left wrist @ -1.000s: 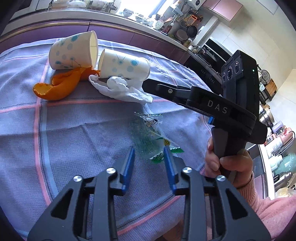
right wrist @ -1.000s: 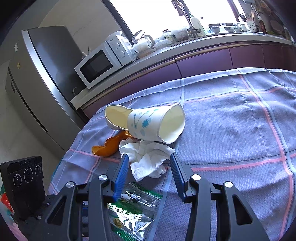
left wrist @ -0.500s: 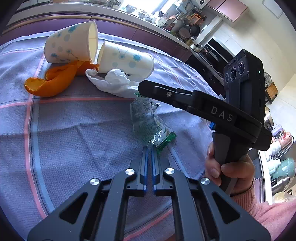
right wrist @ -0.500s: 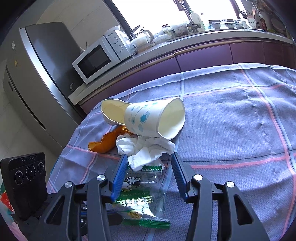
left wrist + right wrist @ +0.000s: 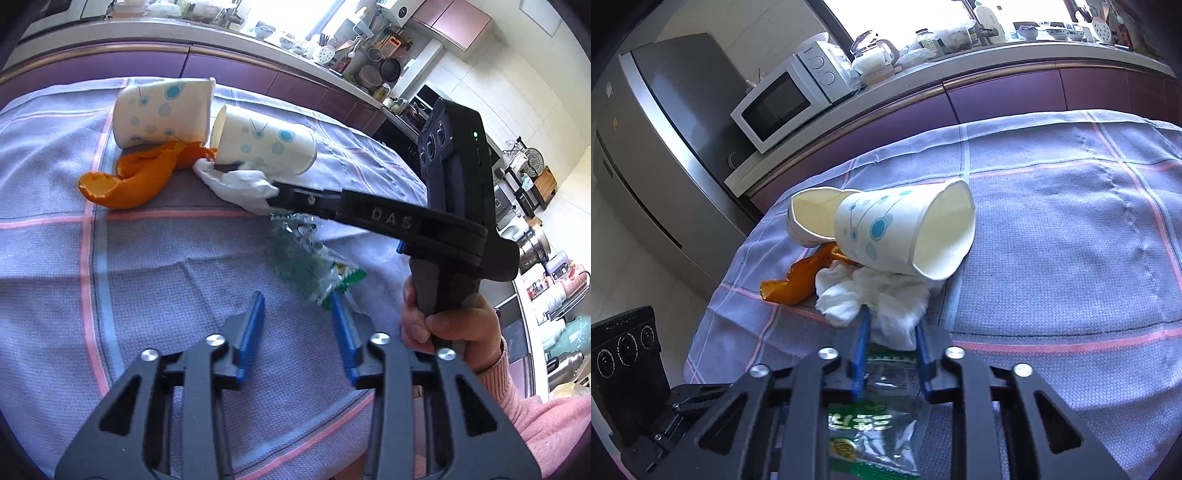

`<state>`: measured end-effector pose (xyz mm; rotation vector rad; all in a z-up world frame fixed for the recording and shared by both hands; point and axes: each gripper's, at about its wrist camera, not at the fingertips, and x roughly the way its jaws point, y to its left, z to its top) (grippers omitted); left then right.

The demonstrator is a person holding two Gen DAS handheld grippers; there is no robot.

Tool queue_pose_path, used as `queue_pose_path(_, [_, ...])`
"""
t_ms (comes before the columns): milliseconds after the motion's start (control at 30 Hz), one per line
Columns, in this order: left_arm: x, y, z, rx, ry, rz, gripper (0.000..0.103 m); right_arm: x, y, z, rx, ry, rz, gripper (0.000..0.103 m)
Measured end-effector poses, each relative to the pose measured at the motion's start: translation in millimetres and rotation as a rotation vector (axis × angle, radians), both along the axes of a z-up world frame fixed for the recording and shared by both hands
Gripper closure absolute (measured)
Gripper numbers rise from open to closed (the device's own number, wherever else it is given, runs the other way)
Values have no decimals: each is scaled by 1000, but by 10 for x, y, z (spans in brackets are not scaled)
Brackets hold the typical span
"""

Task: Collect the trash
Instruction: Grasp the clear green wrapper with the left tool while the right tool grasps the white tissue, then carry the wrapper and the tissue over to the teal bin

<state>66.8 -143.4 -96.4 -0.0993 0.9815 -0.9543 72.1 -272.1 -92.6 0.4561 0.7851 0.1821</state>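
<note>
Two blue-dotted paper cups (image 5: 162, 110) (image 5: 266, 144) lie on their sides on the purple checked cloth (image 5: 147, 277). An orange peel (image 5: 136, 181) and a crumpled white tissue (image 5: 240, 182) lie against them. My right gripper (image 5: 892, 325) is closing, and its blue pads press the tissue (image 5: 886, 295). A clear green-printed wrapper (image 5: 879, 413) lies under its jaws. My left gripper (image 5: 297, 314) is opening, with the blurred wrapper (image 5: 306, 266) just ahead and its end by the right finger (image 5: 341, 317), not pinched.
A hand (image 5: 443, 321) in a pink sleeve holds the right gripper's handle, which crosses the left wrist view. Behind the table run purple cabinets with a microwave (image 5: 786, 103) and a steel fridge (image 5: 646, 147). Bare cloth (image 5: 1071, 258) spreads right of the cups.
The left gripper snapped shut by the wrapper's end half a second ago and has opened again. The right gripper moved forward over the wrapper and closed on the tissue.
</note>
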Motion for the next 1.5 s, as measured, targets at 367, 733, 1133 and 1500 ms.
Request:
queue_pose_path(367, [46,-104,25,-9,12,-21,50,-260,0,58,48,-66,23,96])
queue_pose_path(733, [50,-137,-15,-21,30,-21,97,-267,141,64,71,-63,68,96])
queue_pose_path(1133, [-26,190,117,-45,-20,23,102,-307,156,199,88,-112,63,96])
queue_pose_path(1500, [-67,986,305,-53,-70,168,102,-240,382,348,108,-146,115,96])
